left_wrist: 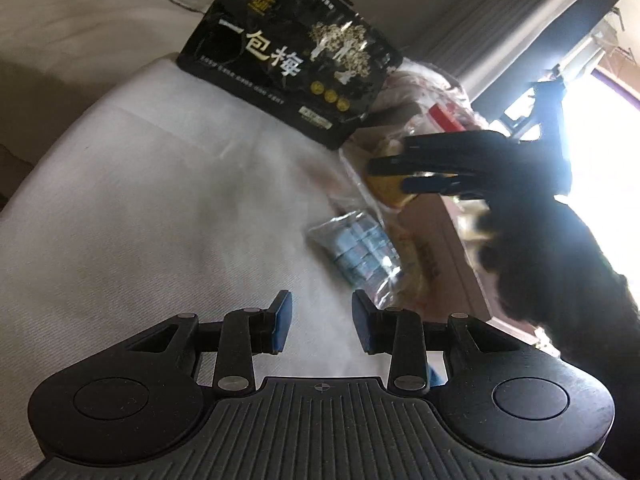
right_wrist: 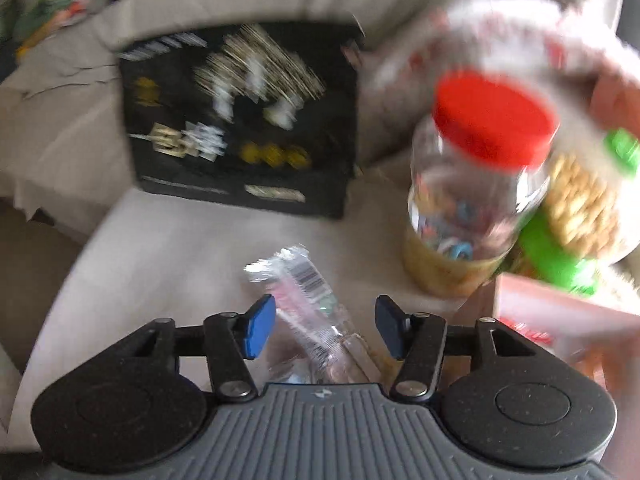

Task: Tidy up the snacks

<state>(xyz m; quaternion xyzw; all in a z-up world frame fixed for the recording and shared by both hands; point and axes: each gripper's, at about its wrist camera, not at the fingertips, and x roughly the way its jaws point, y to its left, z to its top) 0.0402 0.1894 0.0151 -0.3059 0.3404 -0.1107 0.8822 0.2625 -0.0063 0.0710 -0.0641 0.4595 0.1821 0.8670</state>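
A black plum-snack bag (left_wrist: 292, 56) leans upright at the back of the white cushion (left_wrist: 140, 200); it also shows in the right wrist view (right_wrist: 240, 120). A clear pack of blue-wrapped snacks (left_wrist: 356, 252) lies ahead of my left gripper (left_wrist: 322, 326), which is open and empty just above the cushion. My right gripper (right_wrist: 326, 328) is open over a clear wrapped snack (right_wrist: 304, 296) lying between its fingers; it also shows in the left wrist view (left_wrist: 390, 172). A red-lidded clear jar (right_wrist: 476, 184) stands to its right.
A cardboard box (left_wrist: 444, 248) sits at the cushion's right edge. A green-trimmed bag of nuts (right_wrist: 580, 208) and a white-and-red bag (right_wrist: 520, 28) lie behind the jar. A pink box (right_wrist: 560, 320) is at the right. Bright window at far right.
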